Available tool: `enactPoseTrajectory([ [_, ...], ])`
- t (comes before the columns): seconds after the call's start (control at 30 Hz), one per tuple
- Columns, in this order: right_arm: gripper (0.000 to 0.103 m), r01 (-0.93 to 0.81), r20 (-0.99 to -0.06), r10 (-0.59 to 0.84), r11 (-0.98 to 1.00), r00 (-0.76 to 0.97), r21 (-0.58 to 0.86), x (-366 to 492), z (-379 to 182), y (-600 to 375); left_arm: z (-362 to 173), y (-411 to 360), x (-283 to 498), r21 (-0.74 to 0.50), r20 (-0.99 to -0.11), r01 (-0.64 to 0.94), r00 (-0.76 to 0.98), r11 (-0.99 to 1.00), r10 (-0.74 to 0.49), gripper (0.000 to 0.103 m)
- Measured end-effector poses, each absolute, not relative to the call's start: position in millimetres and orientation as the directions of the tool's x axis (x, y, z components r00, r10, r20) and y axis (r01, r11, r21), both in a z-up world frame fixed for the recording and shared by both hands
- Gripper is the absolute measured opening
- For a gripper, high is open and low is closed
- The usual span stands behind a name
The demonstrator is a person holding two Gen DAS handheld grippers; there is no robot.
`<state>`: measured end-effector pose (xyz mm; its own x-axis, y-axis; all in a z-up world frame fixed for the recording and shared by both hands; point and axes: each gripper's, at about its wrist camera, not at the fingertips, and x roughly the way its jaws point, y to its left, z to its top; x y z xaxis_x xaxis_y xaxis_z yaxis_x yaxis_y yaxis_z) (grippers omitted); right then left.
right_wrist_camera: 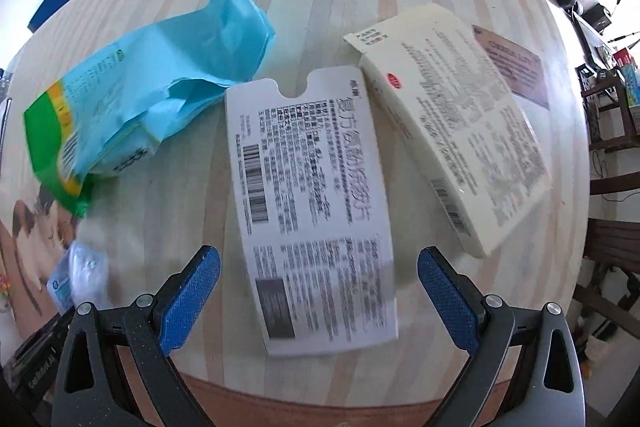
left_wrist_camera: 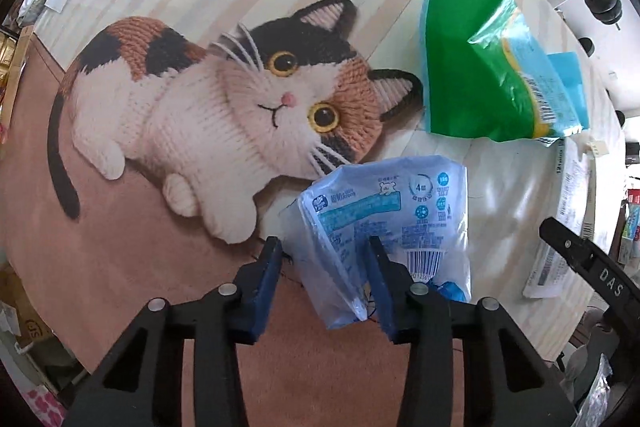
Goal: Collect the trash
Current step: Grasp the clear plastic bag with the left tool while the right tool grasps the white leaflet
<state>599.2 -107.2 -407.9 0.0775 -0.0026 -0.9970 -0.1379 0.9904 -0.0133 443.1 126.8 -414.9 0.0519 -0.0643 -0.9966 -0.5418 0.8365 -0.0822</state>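
So both grippers were pointing down at a round mat printed with a calico cat (left_wrist_camera: 224, 95) over pale wood stripes. The left gripper (left_wrist_camera: 324, 275) had its blue pads partly closed around a crumpled clear-blue plastic wrapper (left_wrist_camera: 384, 211) in the lower middle of the frame; the right-hand pad looked to be against the wrapper, the left-hand one maybe had a sliver of gap, so honestly couldn't tell if it was properly pinched. A green and blue plastic bag (left_wrist_camera: 492, 67) lay in the upper right, well apart from it.

In the right wrist view the right gripper (right_wrist_camera: 318, 297) was wide open, holding nothing, its pads straddling the lower end of a flattened white medicine carton (right_wrist_camera: 312, 211). A cream box (right_wrist_camera: 456, 123) sat just right of that, overlapping its top corner. The same green and blue bag (right_wrist_camera: 132, 95) was on the left.
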Motion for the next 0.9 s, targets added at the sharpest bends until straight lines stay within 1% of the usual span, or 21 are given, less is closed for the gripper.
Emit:
enactPoseTrajectory([
  [0.03,0.100,-0.136,-0.997,-0.011,0.991,0.075,-0.021,602.5,-411.0,-105.8,-414.1,125.7,444.4,-0.080,-0.997,-0.537,0.057,0.840,-0.059,0.034],
  [0.13,0.100,-0.126,-0.996,-0.024,0.991,0.083,-0.034,609.8,-415.3,-103.9,-413.8,121.8,447.5,-0.069,-0.997,-0.534,0.059,0.843,-0.044,0.030],
  [0.17,0.100,-0.124,-0.995,-0.027,0.992,0.095,-0.039,610.1,-415.9,-102.6,-413.2,121.4,447.8,-0.066,-0.997,-0.534,0.062,0.843,-0.039,0.022],
  [0.27,0.098,-0.123,-0.993,-0.025,0.992,0.114,-0.040,606.3,-416.6,-97.7,-411.2,118.3,447.4,-0.067,-0.997,-0.530,0.069,0.845,-0.035,0.015],
  [0.37,0.093,-0.130,-0.991,-0.024,0.991,0.129,-0.041,600.1,-414.3,-98.2,-405.1,119.7,446.8,-0.057,-0.997,-0.528,0.077,0.847,-0.020,0.011],
  [0.47,0.077,-0.150,-0.988,-0.021,0.988,0.150,-0.044,584.3,-403.9,-97.9,-399.2,120.7,445.0,-0.053,-0.996,-0.524,0.087,0.850,-0.008,0.009],
  [0.5,0.076,-0.157,-0.988,-0.020,0.987,0.155,-0.045,578.4,-400.7,-95.4,-396.4,120.1,444.3,-0.047,-0.996,-0.521,0.090,0.852,0.000,0.009],
  [0.73,0.076,-0.189,-0.990,0.019,0.982,0.140,-0.008,552.1,-388.5,-98.0,-362.0,119.8,414.5,-0.041,-0.990,-0.514,0.140,0.857,0.036,0.008],
  [0.9,0.076,-0.228,-0.988,0.068,0.973,0.141,0.035,515.5,-367.2,-97.2,-335.5,120.8,389.7,-0.044,-0.982,-0.527,0.179,0.848,0.060,0.008],
])
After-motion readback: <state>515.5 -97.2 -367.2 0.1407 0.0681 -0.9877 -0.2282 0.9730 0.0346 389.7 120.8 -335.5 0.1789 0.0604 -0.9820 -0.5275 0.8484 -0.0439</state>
